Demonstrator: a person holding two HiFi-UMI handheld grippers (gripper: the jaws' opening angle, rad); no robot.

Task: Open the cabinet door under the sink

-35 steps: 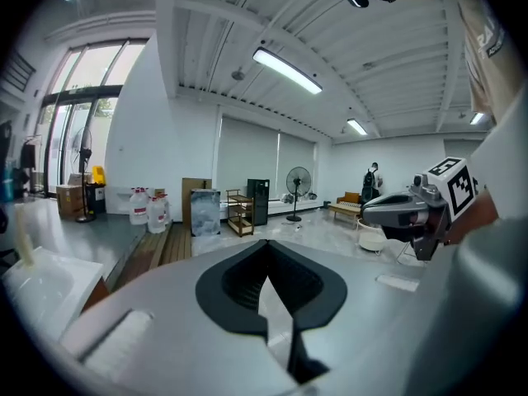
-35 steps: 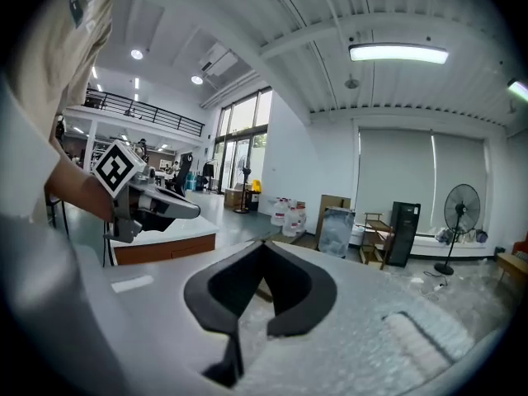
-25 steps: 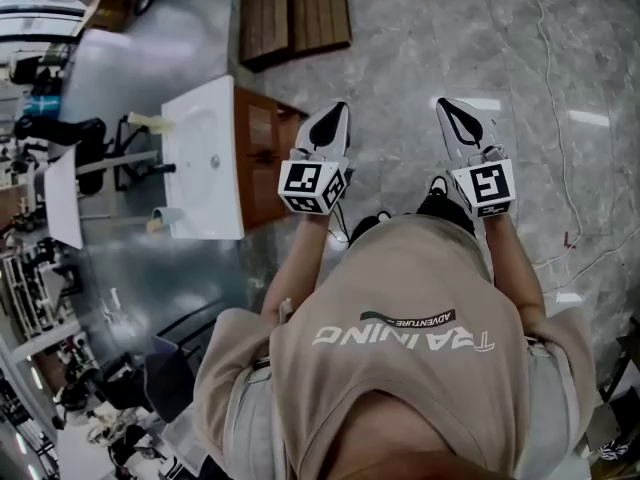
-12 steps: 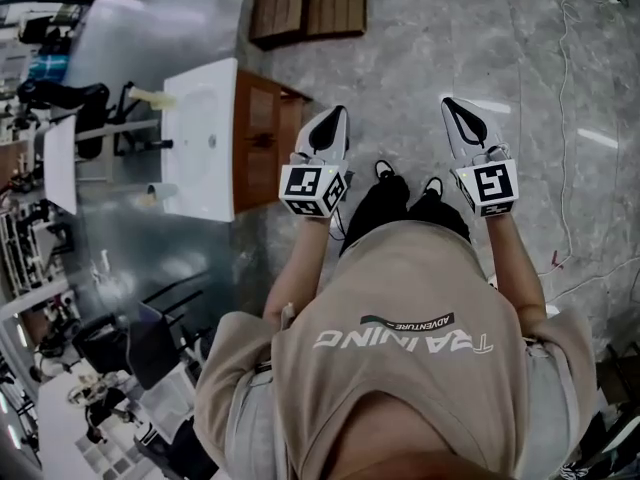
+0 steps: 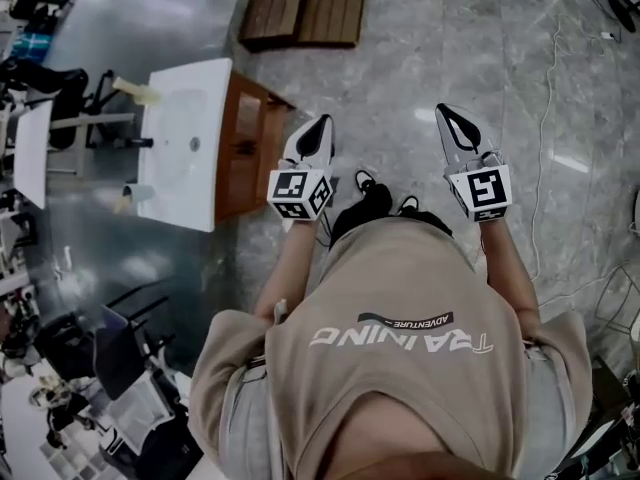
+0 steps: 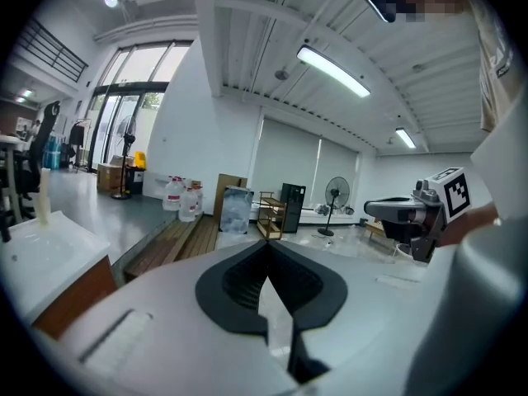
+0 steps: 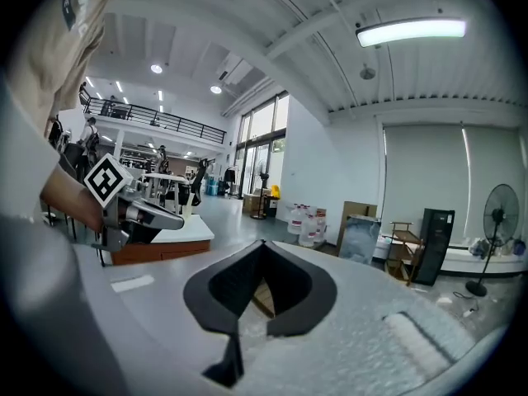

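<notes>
Near the cabinet (image 5: 245, 153) under the sink (image 5: 180, 168): left gripper (image 5: 322, 123), clenched, empty. Well apart, over floor (image 5: 400, 58): right gripper (image 5: 446, 111), clenched, empty.

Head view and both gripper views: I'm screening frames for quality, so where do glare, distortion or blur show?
Head view: bright glare patches on the glossy floor, the white sink is near washed out, and the edges bend fisheye-style. Left gripper view: dark rounded corners, a blown-out strip light. Right gripper view: the same dark corners, a glaring tube lamp.
</notes>
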